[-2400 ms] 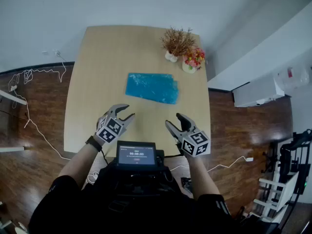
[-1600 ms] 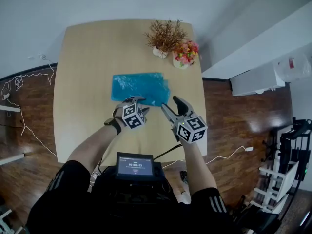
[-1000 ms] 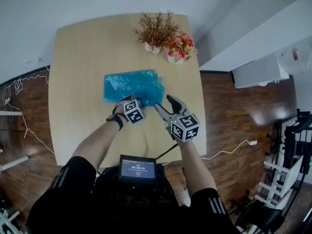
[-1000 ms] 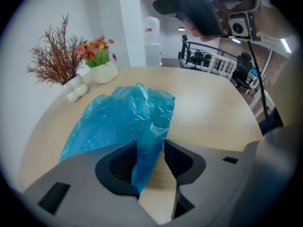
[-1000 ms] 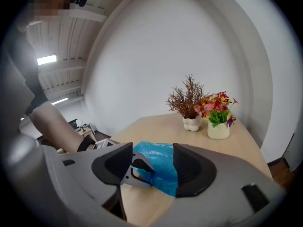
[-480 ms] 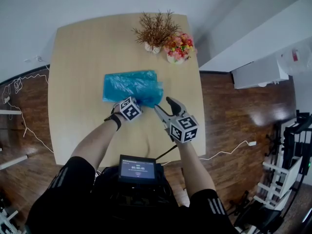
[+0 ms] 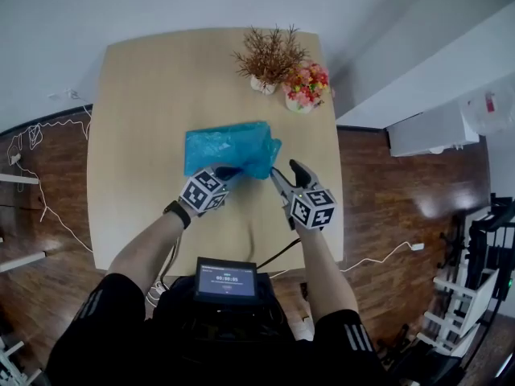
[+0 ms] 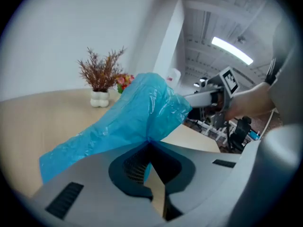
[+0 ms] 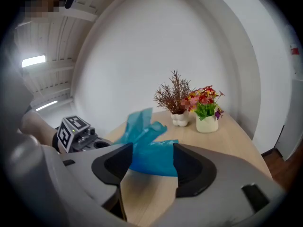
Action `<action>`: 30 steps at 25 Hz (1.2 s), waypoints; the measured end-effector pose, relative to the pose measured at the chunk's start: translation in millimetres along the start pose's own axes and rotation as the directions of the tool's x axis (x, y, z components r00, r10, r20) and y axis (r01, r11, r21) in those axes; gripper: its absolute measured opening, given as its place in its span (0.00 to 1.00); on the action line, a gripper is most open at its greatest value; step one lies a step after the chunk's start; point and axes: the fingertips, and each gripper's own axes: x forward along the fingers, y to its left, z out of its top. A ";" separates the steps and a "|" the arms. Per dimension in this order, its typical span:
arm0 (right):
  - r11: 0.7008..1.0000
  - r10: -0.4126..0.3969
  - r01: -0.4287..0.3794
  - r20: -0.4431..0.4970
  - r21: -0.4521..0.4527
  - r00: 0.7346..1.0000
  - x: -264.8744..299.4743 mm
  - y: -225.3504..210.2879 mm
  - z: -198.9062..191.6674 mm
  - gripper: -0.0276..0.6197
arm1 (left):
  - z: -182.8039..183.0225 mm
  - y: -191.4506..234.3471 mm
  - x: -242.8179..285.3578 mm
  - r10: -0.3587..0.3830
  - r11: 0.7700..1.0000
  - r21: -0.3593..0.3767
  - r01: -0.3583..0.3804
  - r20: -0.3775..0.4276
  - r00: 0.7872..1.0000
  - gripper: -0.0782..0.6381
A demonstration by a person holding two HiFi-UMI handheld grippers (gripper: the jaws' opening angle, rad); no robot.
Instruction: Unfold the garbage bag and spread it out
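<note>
A folded blue garbage bag lies mid-table, with its near right corner pulled up off the wood. My left gripper is shut on that near edge. In the left gripper view the blue film bunches out from between the closed jaws of the left gripper and hangs back toward the table. My right gripper hovers just right of the lifted corner, open and holding nothing. In the right gripper view the bag shows beyond the right gripper, whose jaws stand spread and clear of it.
The light wooden table carries a dried plant in a white pot and a pot of coloured flowers at its far right. A small screen sits at my chest. White cables lie on the dark floor to the left.
My left gripper reached the bag's near edge, closed on it and lifted it, so the bag now rises off the table there. The right gripper moved in slightly toward the bag, still open.
</note>
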 end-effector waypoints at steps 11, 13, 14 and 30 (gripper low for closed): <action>0.996 0.022 -0.035 -0.158 -0.082 0.987 63.4 2.6 -32.4 0.47 | 43.7 8.3 -82.0 -0.008 0.994 -0.106 0.039 0.279 0.960 0.11; 0.994 0.013 -0.035 -0.202 -0.108 0.979 78.9 1.9 -41.9 0.46 | 48.8 15.0 -95.5 0.004 0.989 -0.142 0.044 0.324 0.946 0.11; 0.992 0.007 -0.036 -0.226 -0.123 0.974 86.6 1.5 -47.4 0.46 | 50.1 18.4 -102.3 0.013 0.986 -0.160 0.045 0.345 0.939 0.11; 0.972 -0.063 -0.017 -0.331 -0.236 0.941 145.7 -4.1 -79.0 0.40 | 24.8 71.6 -169.1 0.156 0.927 -0.373 0.042 0.483 0.862 0.11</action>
